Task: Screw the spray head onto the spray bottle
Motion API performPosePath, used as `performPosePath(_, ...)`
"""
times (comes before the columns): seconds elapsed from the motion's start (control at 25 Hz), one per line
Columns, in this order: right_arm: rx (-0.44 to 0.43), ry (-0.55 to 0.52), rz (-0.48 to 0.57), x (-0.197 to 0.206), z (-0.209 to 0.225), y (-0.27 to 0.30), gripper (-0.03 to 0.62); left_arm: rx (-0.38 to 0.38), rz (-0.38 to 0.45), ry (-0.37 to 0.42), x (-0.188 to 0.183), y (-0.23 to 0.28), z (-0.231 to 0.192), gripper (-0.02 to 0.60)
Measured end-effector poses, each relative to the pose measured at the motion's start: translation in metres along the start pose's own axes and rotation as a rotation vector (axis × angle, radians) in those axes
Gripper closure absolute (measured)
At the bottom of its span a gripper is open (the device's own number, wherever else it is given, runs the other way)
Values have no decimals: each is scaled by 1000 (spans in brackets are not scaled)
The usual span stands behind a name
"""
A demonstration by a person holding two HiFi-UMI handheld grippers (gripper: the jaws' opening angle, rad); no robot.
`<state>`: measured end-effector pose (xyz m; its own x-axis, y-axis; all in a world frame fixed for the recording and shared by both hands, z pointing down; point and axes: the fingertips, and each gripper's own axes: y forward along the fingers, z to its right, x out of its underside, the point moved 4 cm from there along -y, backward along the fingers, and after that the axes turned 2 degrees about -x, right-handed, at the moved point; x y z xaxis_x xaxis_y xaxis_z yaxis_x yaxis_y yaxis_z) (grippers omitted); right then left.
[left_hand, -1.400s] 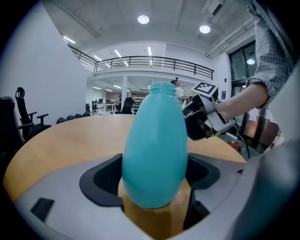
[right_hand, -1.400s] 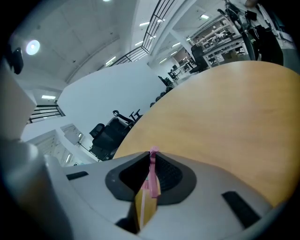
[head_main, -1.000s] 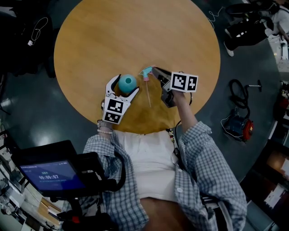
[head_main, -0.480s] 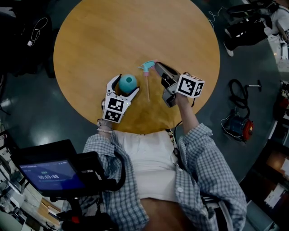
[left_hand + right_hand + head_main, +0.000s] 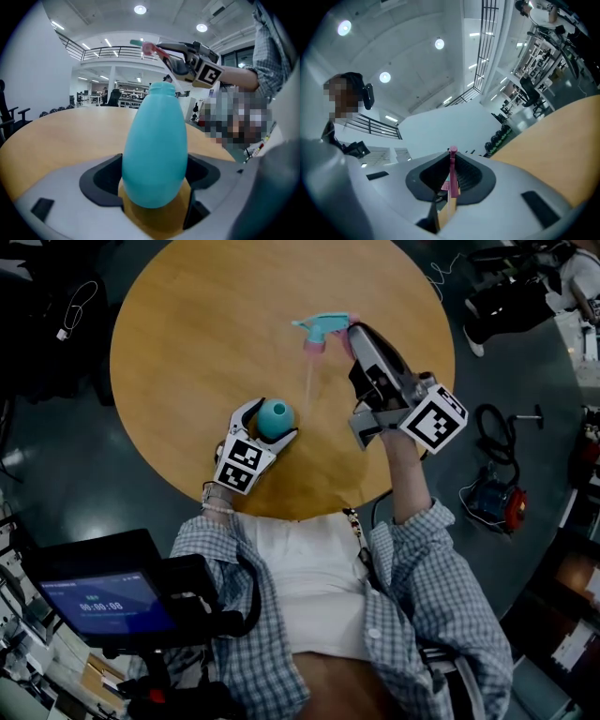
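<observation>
A teal spray bottle (image 5: 276, 414) stands on the round wooden table (image 5: 206, 324) near its front edge, and my left gripper (image 5: 267, 423) is shut on its body. In the left gripper view the bottle (image 5: 154, 140) fills the gap between both pads, its open neck pointing up. My right gripper (image 5: 349, 334) is raised above the table, right of and beyond the bottle. It is shut on the teal and pink spray head (image 5: 323, 327), whose thin dip tube (image 5: 307, 381) hangs down. The right gripper view shows a pink part (image 5: 451, 171) pinched between the jaws.
Cables and a red-and-blue device (image 5: 492, 498) lie on the dark floor right of the table. A screen on a stand (image 5: 103, 601) sits at lower left, beside the person's body. Bare tabletop stretches beyond and left of the bottle.
The right gripper has risen well above the table with the spray head, lifting the dip tube off the surface. The left gripper has turned slightly, still gripping the bottle.
</observation>
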<state>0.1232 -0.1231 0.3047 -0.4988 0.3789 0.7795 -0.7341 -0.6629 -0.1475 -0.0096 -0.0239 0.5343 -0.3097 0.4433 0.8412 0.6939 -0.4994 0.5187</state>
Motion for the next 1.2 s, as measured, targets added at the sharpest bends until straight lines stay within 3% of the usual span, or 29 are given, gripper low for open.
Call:
performPosePath(0.28, -109, 13, 85, -21, -30, 14, 569, 64, 18, 17, -11, 3, 13, 169)
performPosePath(0.68, -122, -10, 53, -14, -28, 14, 569, 92, 61, 27, -43, 1, 21, 169)
performPosePath(1.2, -155, -266, -97, 42, -58, 2, 569, 77, 124, 5, -62, -13, 7, 169)
